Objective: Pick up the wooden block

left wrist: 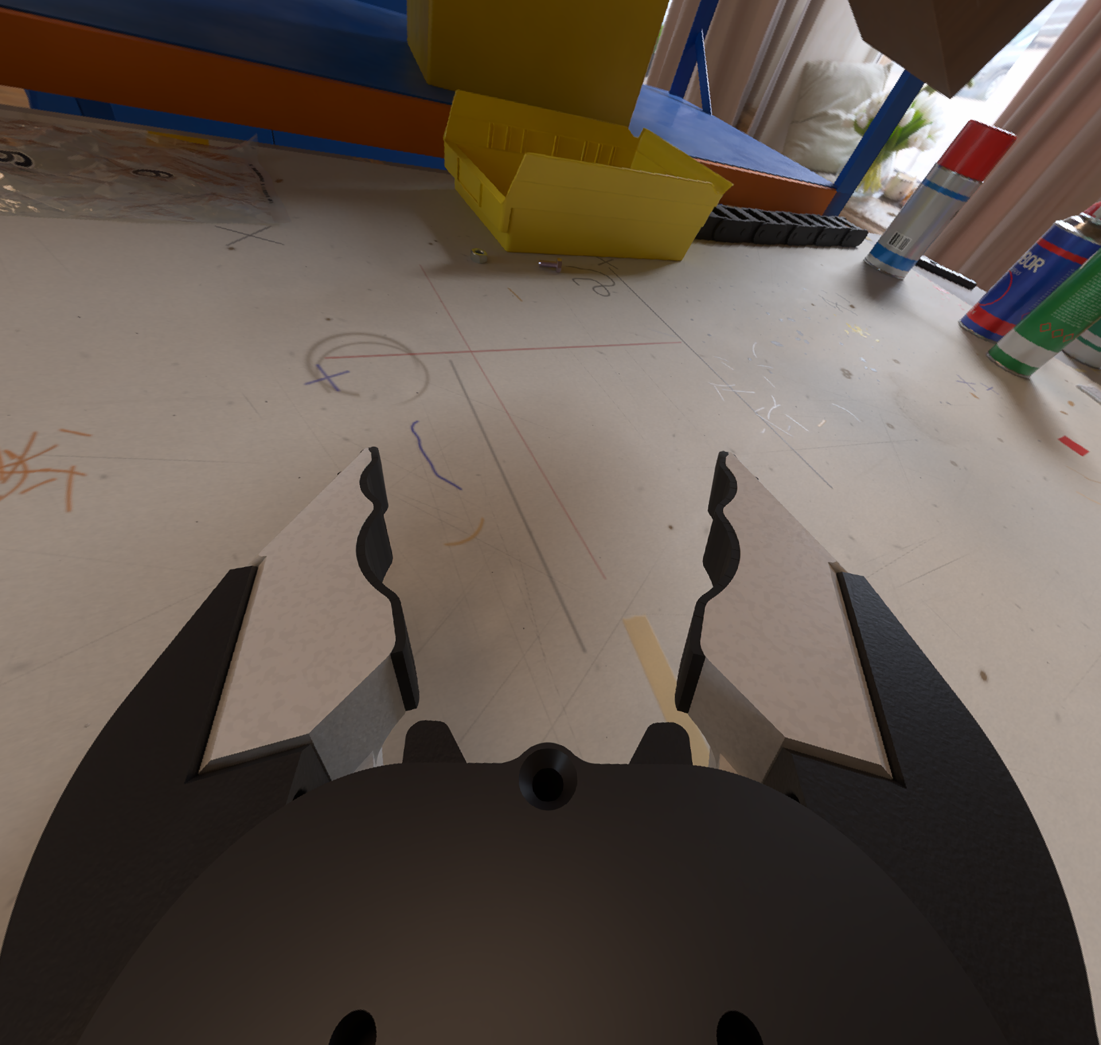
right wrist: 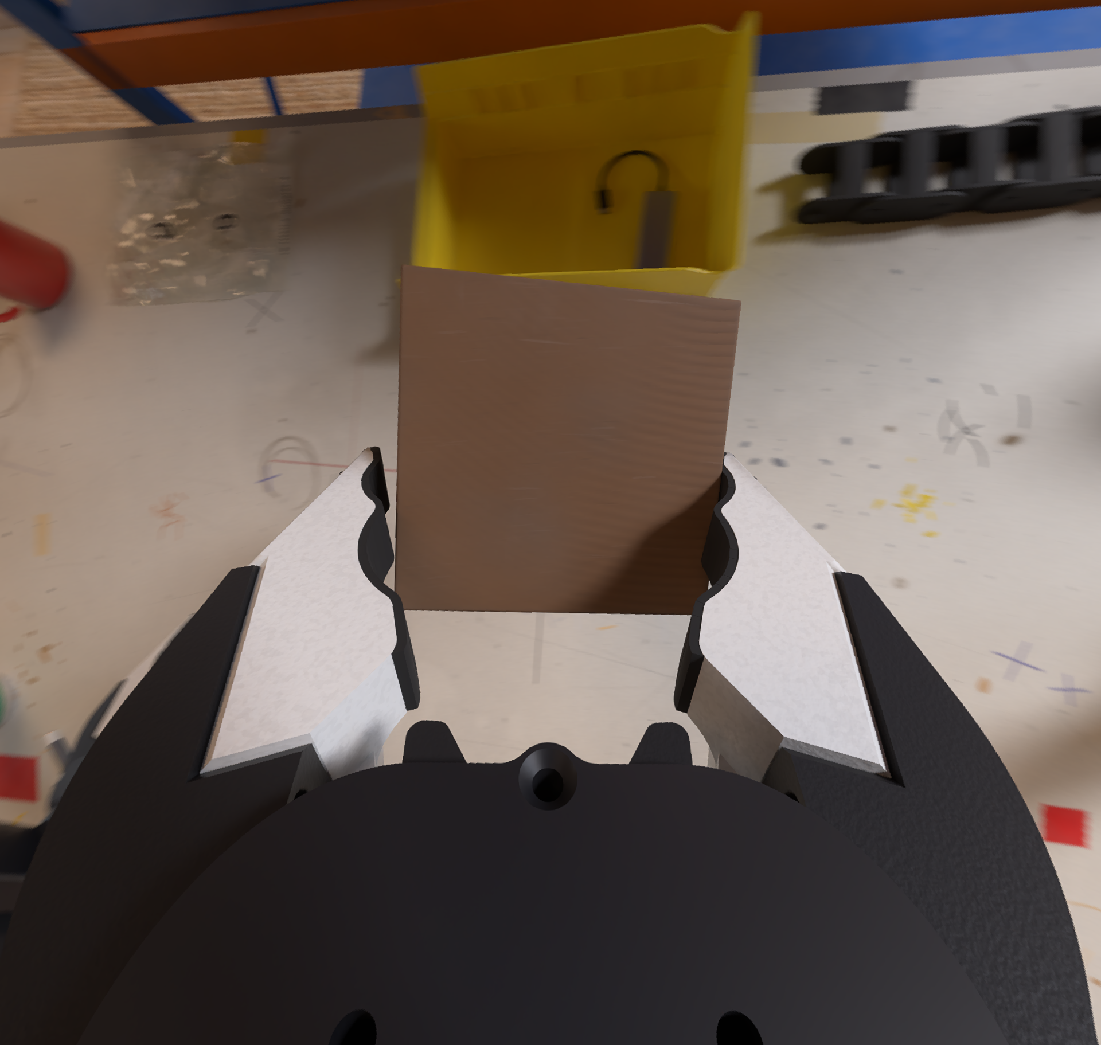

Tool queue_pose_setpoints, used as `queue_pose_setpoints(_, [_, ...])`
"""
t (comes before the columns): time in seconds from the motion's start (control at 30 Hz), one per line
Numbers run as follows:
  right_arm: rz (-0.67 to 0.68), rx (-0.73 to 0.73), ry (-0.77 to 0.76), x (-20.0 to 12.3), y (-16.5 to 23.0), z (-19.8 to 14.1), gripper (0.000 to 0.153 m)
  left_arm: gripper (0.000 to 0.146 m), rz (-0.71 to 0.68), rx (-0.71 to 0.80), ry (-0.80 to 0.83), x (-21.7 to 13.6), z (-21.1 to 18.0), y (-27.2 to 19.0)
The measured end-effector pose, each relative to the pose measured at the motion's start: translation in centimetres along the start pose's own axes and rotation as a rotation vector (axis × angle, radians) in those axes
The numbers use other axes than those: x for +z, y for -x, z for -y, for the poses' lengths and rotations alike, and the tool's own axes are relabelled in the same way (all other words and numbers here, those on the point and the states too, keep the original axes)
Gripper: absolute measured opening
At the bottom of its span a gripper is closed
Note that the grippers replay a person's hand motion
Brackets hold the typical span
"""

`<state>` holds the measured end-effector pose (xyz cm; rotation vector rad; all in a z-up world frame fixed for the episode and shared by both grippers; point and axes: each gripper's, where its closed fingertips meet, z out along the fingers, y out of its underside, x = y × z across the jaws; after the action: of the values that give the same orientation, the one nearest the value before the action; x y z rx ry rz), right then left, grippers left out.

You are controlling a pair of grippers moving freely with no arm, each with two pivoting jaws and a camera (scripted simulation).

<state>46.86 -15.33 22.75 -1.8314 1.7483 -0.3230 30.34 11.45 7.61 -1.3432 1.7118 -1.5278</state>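
Note:
The wooden block point(right wrist: 566, 421) is a plain brown box shape. My right gripper point(right wrist: 548, 456) is shut on it, with a finger pressed on each side of its near half, and holds it above the table. The block also shows in the left wrist view point(left wrist: 965, 10) at the top right, up in the air. My left gripper point(left wrist: 548, 453) is open and empty, low over the scribbled beige tabletop point(left wrist: 179, 361).
A yellow bin point(left wrist: 596, 212) stands ahead on the table; in the right wrist view point(right wrist: 506, 200) it holds a small grey adapter point(right wrist: 652, 218). Spray cans point(left wrist: 935, 200) stand at the right. A black cable chain point(left wrist: 780, 224), a clear plastic bag point(left wrist: 119, 176) and a blue-orange shelf point(left wrist: 208, 81) lie at the back.

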Motion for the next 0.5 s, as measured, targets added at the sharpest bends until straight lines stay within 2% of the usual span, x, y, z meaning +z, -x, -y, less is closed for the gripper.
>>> queue_pose_setpoints(0.1, [0.087, 0.009, 0.012, 0.0, 5.7, -0.7, 0.108, 0.109, 0.006, -0.007, -0.015, -0.4, 0.4, 0.3])
queue_pose_setpoints(0.2, [0.109, 0.021, 0.021, 0.6, 9.7, -1.9, 0.108, 0.109, 0.016, -0.010, -0.043, -1.2, 1.1, 0.7])
queue_pose_setpoints(0.5, [0.077, 0.043, -0.027, 1.9, 15.9, -3.9, 0.108, 0.109, -0.007, -0.039, -0.127, -3.5, 3.3, 0.8])
